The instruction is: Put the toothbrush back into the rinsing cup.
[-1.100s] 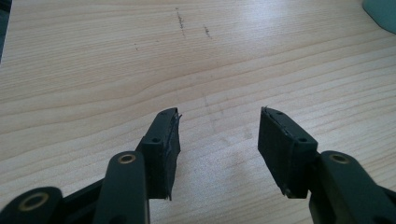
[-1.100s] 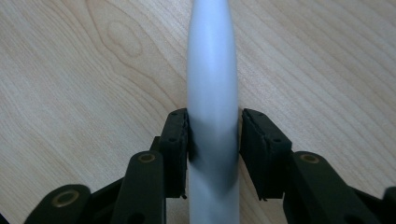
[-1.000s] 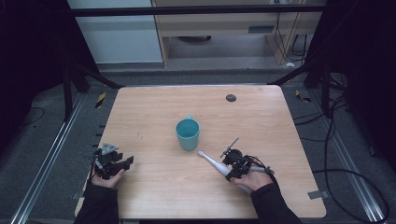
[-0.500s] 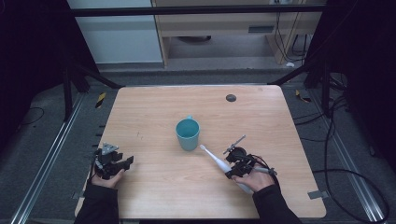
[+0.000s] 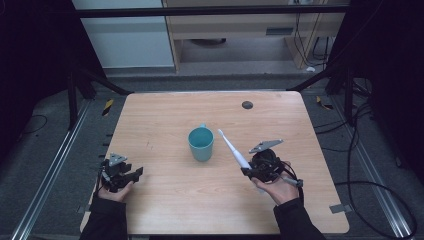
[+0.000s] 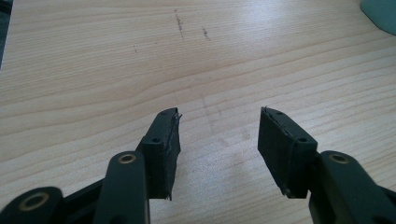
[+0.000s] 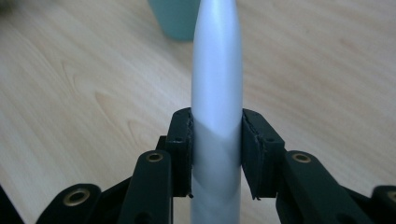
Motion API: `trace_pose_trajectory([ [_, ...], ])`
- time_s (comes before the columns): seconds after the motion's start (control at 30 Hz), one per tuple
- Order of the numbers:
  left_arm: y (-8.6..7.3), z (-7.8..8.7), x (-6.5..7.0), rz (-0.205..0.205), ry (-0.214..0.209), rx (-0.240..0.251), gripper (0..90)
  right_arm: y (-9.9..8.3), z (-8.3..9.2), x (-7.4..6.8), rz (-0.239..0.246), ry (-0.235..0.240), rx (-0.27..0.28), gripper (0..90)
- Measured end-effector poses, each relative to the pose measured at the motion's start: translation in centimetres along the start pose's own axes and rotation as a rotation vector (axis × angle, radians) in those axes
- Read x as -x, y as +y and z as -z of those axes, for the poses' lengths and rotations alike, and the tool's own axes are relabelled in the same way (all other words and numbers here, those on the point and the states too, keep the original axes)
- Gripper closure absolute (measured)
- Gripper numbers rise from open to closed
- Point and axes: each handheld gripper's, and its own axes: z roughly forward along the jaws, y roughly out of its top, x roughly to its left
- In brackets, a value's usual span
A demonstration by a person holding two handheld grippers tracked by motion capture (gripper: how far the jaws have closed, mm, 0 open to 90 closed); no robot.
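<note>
A teal cup (image 5: pixel 201 143) stands upright near the middle of the wooden table (image 5: pixel 165 115). My right gripper (image 5: pixel 248 169) is to the cup's right, shut on the handle of a white electric toothbrush (image 5: pixel 233 149). The brush slants up and away, its head close to the cup's right rim. In the right gripper view the white handle (image 7: pixel 217 107) is clamped between both pads, with the cup (image 7: pixel 175 18) blurred beyond. My left gripper (image 5: pixel 131 174) rests low at the table's front left, open, with bare wood between its pads (image 6: pixel 162 144).
A small dark round disc (image 5: pixel 247 105) lies near the table's back right. The teal cup's edge (image 6: pixel 380 14) shows at the top right of the left gripper view. Metal frame bars and cables surround the table on the floor.
My right gripper has lifted and swung the toothbrush, so its head now points up toward the cup's right rim. The left gripper has stayed put.
</note>
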Motion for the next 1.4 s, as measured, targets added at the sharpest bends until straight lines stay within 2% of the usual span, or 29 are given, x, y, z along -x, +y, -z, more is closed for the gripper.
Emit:
trace_pose_trajectory([
  [0.03,0.0,0.0,0.0,0.001,0.0,-0.002,47.9,0.3,0.2,0.2,-0.01,-0.008,0.056,66.4],
  [0.1,0.0,0.0,0.0,0.001,0.0,-0.001,47.9,0.5,0.2,0.3,-0.015,-0.011,0.074,66.4],
  [0.13,0.0,0.0,0.0,0.001,0.0,0.002,47.9,0.8,0.4,0.4,-0.036,-0.015,0.123,66.4],
  [0.27,0.0,0.1,0.0,-0.001,0.001,0.007,47.9,1.5,0.8,0.6,-0.07,-0.021,0.226,66.3],
  [0.47,0.0,0.0,0.0,0.004,0.0,0.012,47.9,2.9,1.1,0.6,-0.111,-0.032,0.356,66.4],
  [0.53,0.0,0.0,0.0,0.003,0.0,0.012,47.9,3.2,1.1,0.6,-0.114,-0.04,0.371,66.3],
  [0.6,0.0,0.1,0.1,0.001,0.0,0.011,47.9,3.9,1.0,0.3,-0.119,-0.058,0.421,66.4],
  [0.67,0.0,0.0,0.1,0.002,-0.001,0.012,47.9,4.0,0.9,0.3,-0.12,-0.06,0.433,66.3],
  [0.7,0.0,0.0,0.1,0.002,-0.001,0.012,47.9,4.4,0.9,0.2,-0.127,-0.063,0.462,66.3],
  [0.9,0.0,0.1,0.0,0.001,-0.002,0.014,47.9,6.1,0.1,-0.2,-0.148,-0.064,0.533,66.3],
  [0.93,0.0,0.1,0.0,0.002,-0.001,0.015,47.9,6.7,-0.4,-0.5,-0.155,-0.056,0.561,66.3],
  [1.27,0.0,0.1,-0.1,0.006,-0.005,0.021,47.9,9.4,-2.6,-1.6,-0.165,-0.055,0.619,66.4],
  [1.4,0.0,0.1,-0.1,0.011,-0.007,0.027,47.9,10.5,-3.8,-1.9,-0.192,-0.052,0.659,66.4],
])
